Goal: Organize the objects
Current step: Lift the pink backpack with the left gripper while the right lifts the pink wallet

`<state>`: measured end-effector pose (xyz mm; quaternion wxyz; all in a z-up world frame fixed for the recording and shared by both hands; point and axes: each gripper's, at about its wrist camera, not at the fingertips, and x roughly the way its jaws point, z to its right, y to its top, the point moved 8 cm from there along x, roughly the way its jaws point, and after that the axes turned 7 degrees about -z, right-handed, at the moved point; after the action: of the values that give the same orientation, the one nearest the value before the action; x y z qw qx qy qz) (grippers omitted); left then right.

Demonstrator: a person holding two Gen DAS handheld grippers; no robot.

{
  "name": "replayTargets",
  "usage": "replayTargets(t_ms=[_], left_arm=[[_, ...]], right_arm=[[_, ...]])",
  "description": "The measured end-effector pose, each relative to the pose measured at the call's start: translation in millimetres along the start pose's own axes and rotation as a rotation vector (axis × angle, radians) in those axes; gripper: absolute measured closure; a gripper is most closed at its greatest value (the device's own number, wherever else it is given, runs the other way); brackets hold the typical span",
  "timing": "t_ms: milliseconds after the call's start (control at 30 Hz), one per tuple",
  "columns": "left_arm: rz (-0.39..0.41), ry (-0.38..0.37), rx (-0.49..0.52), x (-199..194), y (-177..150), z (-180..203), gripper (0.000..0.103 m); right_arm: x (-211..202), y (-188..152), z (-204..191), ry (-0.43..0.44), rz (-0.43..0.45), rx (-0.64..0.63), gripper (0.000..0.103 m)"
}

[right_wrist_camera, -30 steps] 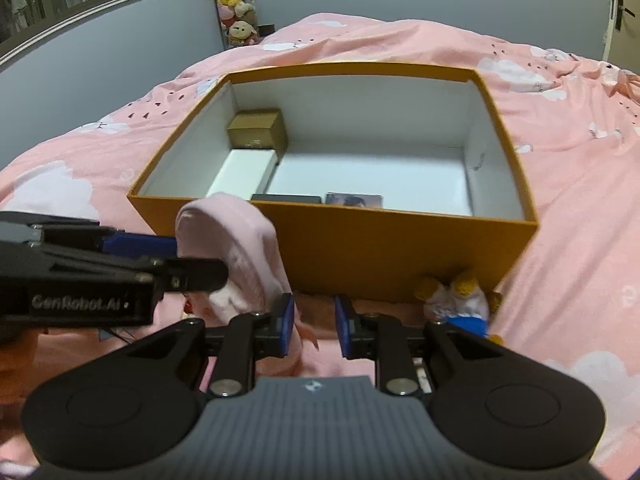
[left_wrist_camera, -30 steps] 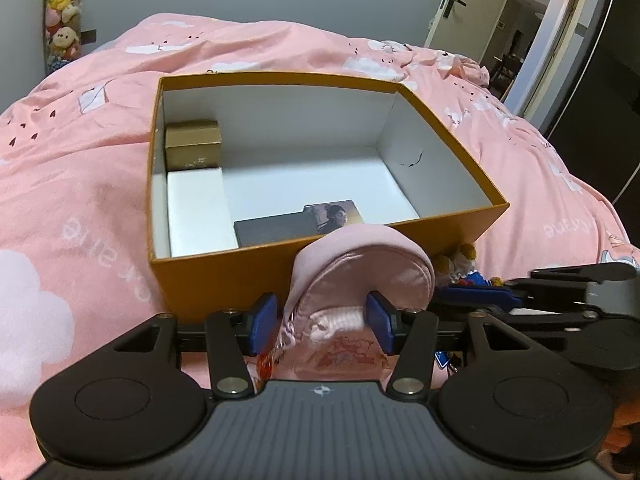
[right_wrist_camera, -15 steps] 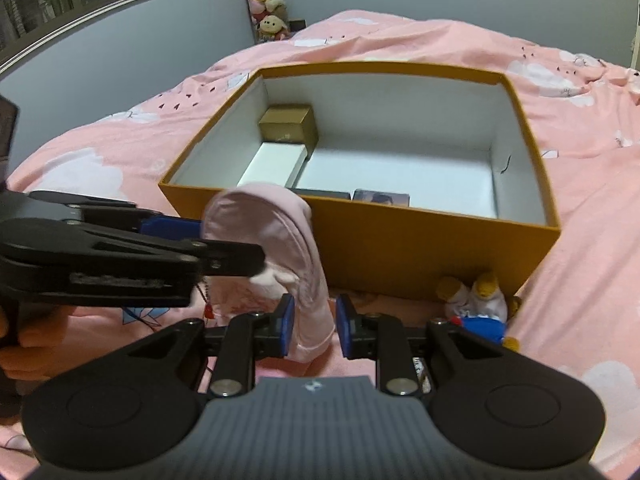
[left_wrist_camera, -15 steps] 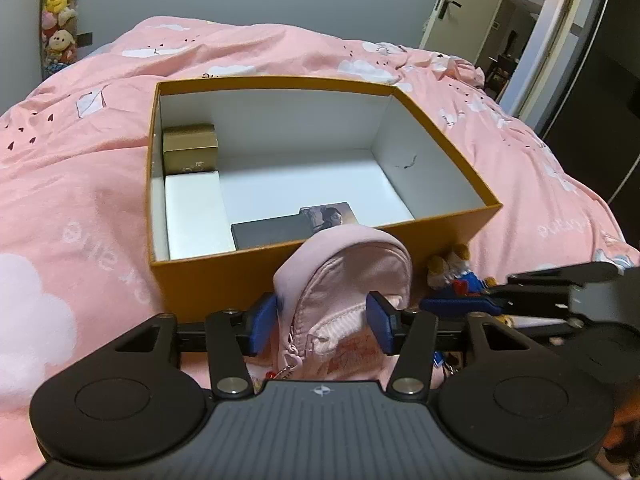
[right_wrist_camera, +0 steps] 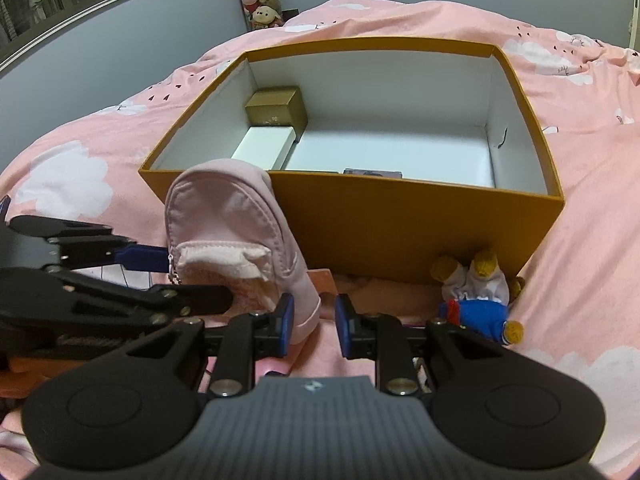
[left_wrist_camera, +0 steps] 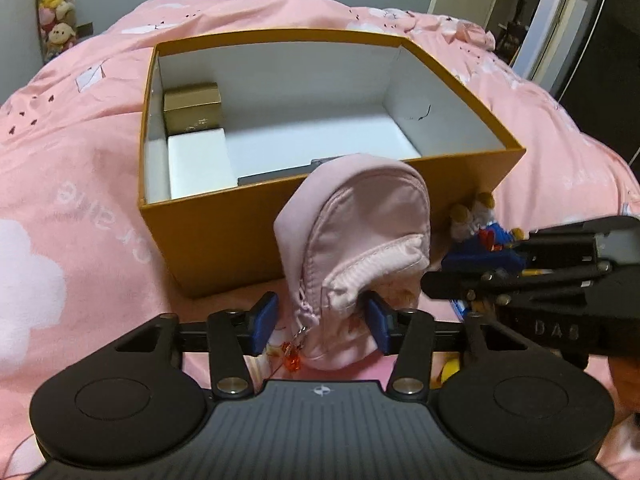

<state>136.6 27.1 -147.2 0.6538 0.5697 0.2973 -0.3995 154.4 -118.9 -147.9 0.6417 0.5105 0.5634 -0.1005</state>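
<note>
Bed [left_wrist_camera: 80, 184]: pink cloud-print quilt under everything, a soft and uneven footing for upright things.
Box [left_wrist_camera: 256, 236]: orange, open-topped, white inside; it fills the middle of both views, mouth up to take things.
White packet [left_wrist_camera: 200, 166]: flat in the box along the wall at 9 o'clock.
Gold carton [left_wrist_camera: 192, 110]: just behind the white packet, in the corner at 10 o'clock; a dark flat item and a photo card lie against the near wall. Packing the edges leaves the middle free.
Pink pouch [left_wrist_camera: 356, 248]: the task's thing, upright on the quilt outside the box at 6 o'clock, just before its near wall.
Left gripper [left_wrist_camera: 320, 322]: jaws have just been closing around the pouch's lower part; the pad at 3 o'clock touches the fabric, the other shows a gap, so no grip yet, I judge.
Right gripper [right_wrist_camera: 314, 326]: jaws narrow and holding nothing; its 9 o'clock pad is beside the pouch base, probably steadying it.
Plush doll [right_wrist_camera: 476, 292]: lying at the box's near corner, at 4 o'clock.
</note>
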Motion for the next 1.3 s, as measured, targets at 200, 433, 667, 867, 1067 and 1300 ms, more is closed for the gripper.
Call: replayTargets(t_ms=[200, 433, 667, 867, 1067, 1300], left_arm=[[0.003, -0.019, 0.002, -5.0, -3.5, 1.0, 0.077], [-0.062, 0.000, -0.056, -30.8, -14.8, -17.4, 0.079], [-0.100, 0.057, -0.085, -47.5, -23.5, -37.8, 0.079], [-0.101, 0.049, -0.105, -45.7, -23.7, -41.1, 0.079], [-0.098, 0.047, -0.115, -45.1, -23.4, -41.6, 0.079], [-0.085, 0.028, -0.114, -50.4, -23.1, -38.8, 0.079]], right_arm=[[5.4, -1.0, 0.9, 0.001, -0.009, 0.007, 0.079], [1.9, -3.5, -1.2, 0.055, -0.026, 0.030, 0.076], [32.7, -14.3, 1.3, 0.170, -0.157, 0.150, 0.068], [64.2, -22.1, 8.0, 0.246, -0.251, 0.291, 0.064], [81.4, -27.1, 8.8, 0.331, -0.277, 0.391, 0.058], [75.8, -29.4, 1.5, 0.346, -0.251, 0.403, 0.073]])
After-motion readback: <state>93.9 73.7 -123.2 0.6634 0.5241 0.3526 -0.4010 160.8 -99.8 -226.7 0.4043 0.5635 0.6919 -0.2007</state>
